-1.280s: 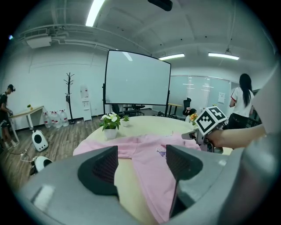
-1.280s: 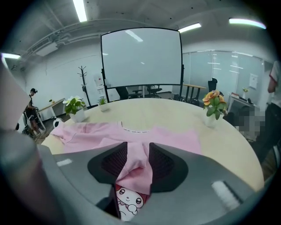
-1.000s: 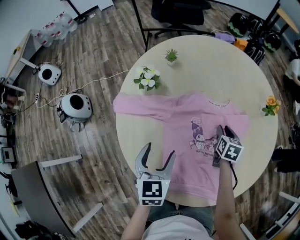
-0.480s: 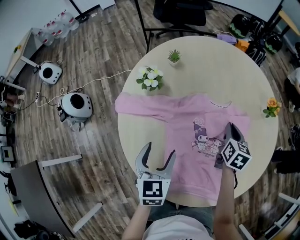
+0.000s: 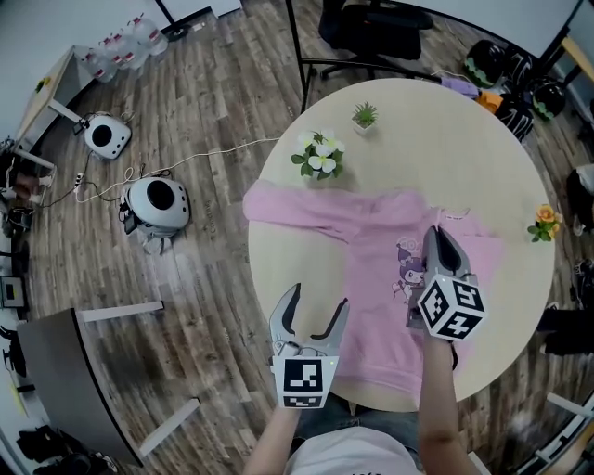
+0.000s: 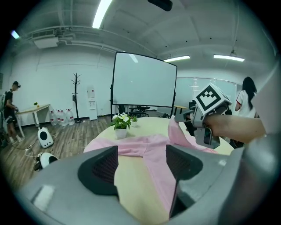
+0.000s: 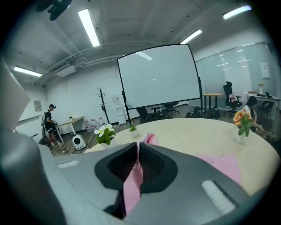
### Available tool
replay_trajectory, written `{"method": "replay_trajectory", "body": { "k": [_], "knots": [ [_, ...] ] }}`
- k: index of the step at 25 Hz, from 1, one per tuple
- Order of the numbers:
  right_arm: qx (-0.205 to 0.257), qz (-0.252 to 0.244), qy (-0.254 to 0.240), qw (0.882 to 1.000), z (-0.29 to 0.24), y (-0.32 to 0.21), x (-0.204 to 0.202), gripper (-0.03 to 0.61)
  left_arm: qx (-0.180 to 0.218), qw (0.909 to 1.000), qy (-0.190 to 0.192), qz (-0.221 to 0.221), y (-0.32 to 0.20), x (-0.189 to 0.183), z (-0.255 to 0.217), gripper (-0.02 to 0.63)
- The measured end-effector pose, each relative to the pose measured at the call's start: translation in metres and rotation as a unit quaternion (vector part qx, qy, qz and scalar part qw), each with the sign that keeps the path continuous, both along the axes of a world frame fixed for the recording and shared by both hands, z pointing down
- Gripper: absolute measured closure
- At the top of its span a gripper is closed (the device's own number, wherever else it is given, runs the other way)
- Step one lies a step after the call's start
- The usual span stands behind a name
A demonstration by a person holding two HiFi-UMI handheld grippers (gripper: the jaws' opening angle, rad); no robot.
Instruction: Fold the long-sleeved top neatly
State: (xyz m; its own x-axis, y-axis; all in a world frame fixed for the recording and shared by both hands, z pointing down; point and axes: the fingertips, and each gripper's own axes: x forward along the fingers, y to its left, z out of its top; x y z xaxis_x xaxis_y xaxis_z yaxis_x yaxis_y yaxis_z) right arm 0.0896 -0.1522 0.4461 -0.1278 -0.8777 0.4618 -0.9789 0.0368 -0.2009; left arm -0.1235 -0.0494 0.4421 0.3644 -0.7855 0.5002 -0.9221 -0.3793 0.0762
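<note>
A pink long-sleeved top point(image 5: 371, 243) with a cartoon print lies spread on the round table point(image 5: 464, 139), one sleeve stretched to the left. My right gripper point(image 5: 434, 237) hangs above its right half, shut on a fold of the pink fabric point(image 7: 134, 184). Its jaws have just been closing, with the cloth between them. In the left gripper view that fold point(image 6: 173, 132) rises from the top toward the right gripper point(image 6: 178, 118). My left gripper point(image 5: 317, 297) is open and holds nothing, hovering at the table's near edge beside the top's hem point(image 6: 153, 176).
A pot of white flowers point(image 5: 320, 158) stands just behind the left sleeve. A small green plant point(image 5: 365, 116) sits farther back, and an orange flower point(image 5: 545, 223) at the right edge. A chair point(image 5: 371, 28) and round floor robots point(image 5: 158, 204) surround the table.
The right gripper closed on the top's right side, then rose and swung inward with the fabric, lifting that part off the table. The left gripper barely shifted.
</note>
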Motion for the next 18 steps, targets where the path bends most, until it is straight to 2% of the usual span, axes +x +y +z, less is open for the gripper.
{"method": "replay_trajectory", "body": {
  "k": [10,13,15,18],
  "knots": [
    [-0.069,-0.093,0.026,0.993,0.078,0.001,-0.099,0.51,-0.015,0.9988,-0.005,-0.046,0.016,-0.058,0.008,0.158],
    [-0.087,-0.124,0.021,0.988,0.093,0.003,-0.121,0.466,-0.019,0.9982,-0.005,-0.057,0.017,-0.07,0.013,0.157],
    [-0.092,-0.138,0.018,0.986,0.097,0.006,-0.134,0.439,-0.021,0.9978,-0.003,-0.064,0.017,-0.077,0.016,0.157],
    [-0.083,-0.151,0.022,0.985,0.089,0.002,-0.145,0.434,-0.02,0.9973,0.001,-0.07,0.015,-0.085,0.018,0.158]
  ]
}}
